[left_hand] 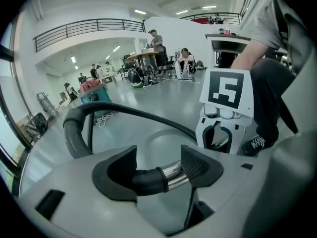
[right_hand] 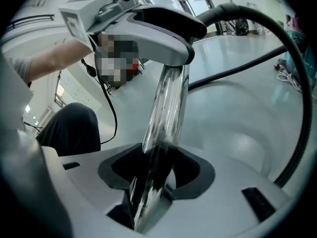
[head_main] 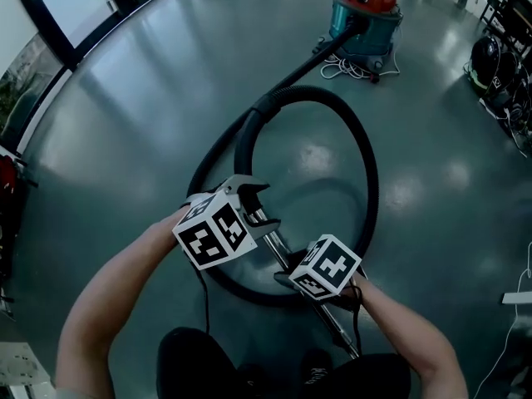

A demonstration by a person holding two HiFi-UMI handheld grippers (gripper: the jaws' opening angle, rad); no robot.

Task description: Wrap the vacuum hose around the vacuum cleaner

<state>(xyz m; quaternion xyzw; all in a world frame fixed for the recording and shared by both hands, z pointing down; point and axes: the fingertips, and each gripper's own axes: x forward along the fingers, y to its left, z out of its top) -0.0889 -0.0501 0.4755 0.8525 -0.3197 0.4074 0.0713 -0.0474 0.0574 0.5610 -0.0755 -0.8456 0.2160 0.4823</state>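
The vacuum cleaner (head_main: 366,19) stands well away across the floor (head_main: 166,98) with nothing wound on it, and the hose (head_main: 370,173) lies in one loose loop before you. Your left gripper (left_hand: 158,175) has its fingers clamped on the hose end and your right gripper (right_hand: 156,177) has them on the metal tube (right_hand: 166,108), so all the wrapping remains.

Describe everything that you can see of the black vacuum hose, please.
The hose is black, ribbed and flexible. From the vacuum cleaner it runs over the grey floor and makes one wide loop. Its smooth end cuff joins a chrome tube; the left gripper clamps that joint, the right gripper the tube.
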